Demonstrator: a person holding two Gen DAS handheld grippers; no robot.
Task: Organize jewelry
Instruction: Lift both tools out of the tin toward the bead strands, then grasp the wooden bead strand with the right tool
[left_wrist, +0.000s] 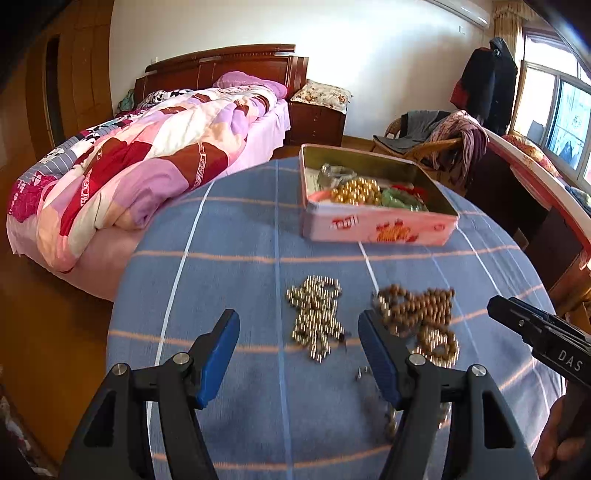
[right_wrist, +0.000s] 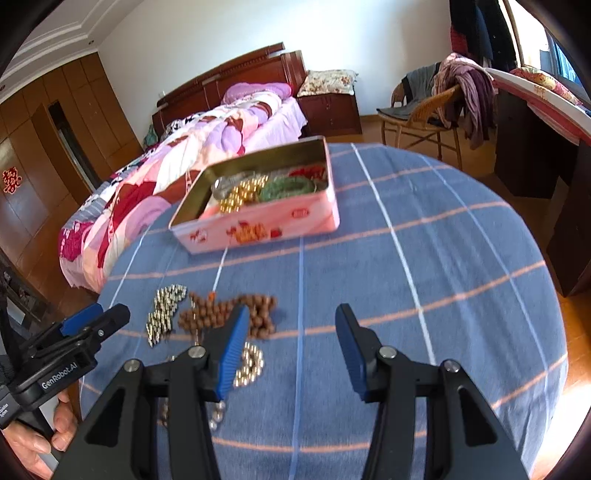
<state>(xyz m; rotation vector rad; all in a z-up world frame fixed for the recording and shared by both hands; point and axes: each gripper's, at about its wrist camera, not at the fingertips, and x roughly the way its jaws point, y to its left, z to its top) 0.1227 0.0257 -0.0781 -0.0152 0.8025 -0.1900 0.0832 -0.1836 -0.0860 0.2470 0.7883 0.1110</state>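
Note:
A pink tin box (left_wrist: 376, 225) (right_wrist: 258, 225) stands open on the blue checked cloth, holding gold beads (left_wrist: 356, 190), green beads (right_wrist: 288, 186) and red pieces. Nearer me lie a silver bead string (left_wrist: 316, 317) (right_wrist: 164, 312), a brown bead string (left_wrist: 417, 308) (right_wrist: 221, 314) and a gold bead bracelet (left_wrist: 437, 345) (right_wrist: 251, 363). My left gripper (left_wrist: 297, 325) is open and empty, its jaws either side of the silver string, above it. My right gripper (right_wrist: 291, 319) is open and empty, just right of the brown beads.
The round table (right_wrist: 424, 258) drops off on all sides. A bed with a patterned quilt (left_wrist: 140, 162) lies left. A wicker chair with clothes (right_wrist: 436, 107) and a desk (right_wrist: 535, 122) stand at the back right.

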